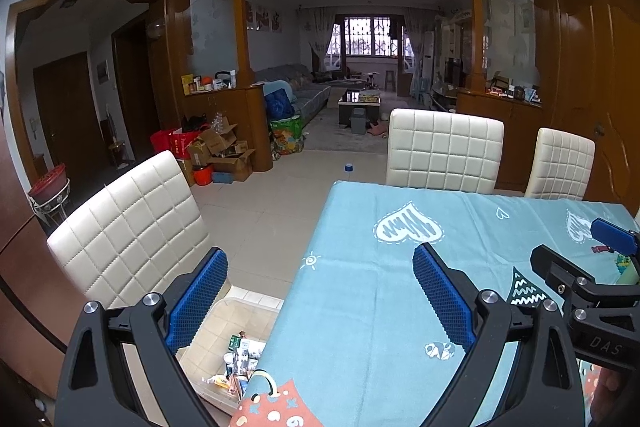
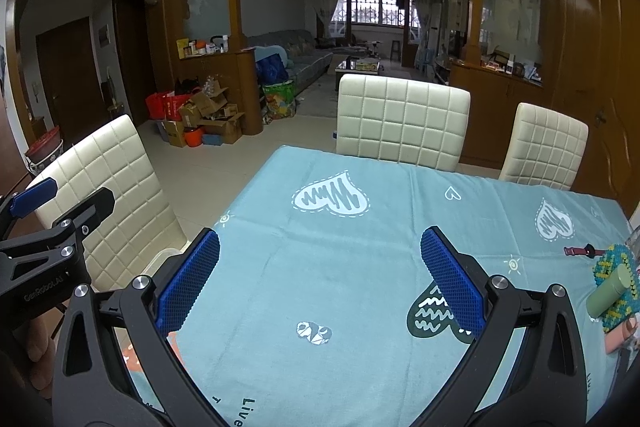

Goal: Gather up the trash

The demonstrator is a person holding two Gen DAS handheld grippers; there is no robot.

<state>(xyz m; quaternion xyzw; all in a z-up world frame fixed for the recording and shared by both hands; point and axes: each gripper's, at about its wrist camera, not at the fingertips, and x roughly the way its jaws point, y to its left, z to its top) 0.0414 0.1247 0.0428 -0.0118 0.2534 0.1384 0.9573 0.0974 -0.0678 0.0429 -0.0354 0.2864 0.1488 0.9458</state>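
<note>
Both hand-held grippers hang over the near end of the surface, which is covered by a blue cloth with hearts. The left hand-held gripper has its jaws spread wide with nothing between them, and the right hand-held gripper is just as wide and just as empty.

Down on the floor, off the left edge of the surface and beside the white chair, stands a clear plastic bin with wrappers and small packets already lying in it. It sits below and a little to the left of the left hand-held gripper, so that side is plainly the nearer one for dropping things in.

What looks left to pick up lies the other way, at the far right edge of the surface: a green tube resting on a beaded mat, its long axis running from near-left up to far-right, with a small dark red piece just beyond. The right hand-held gripper is much nearer to these; I would judge it has to swing right and turn its jaws across the tube.
</note>
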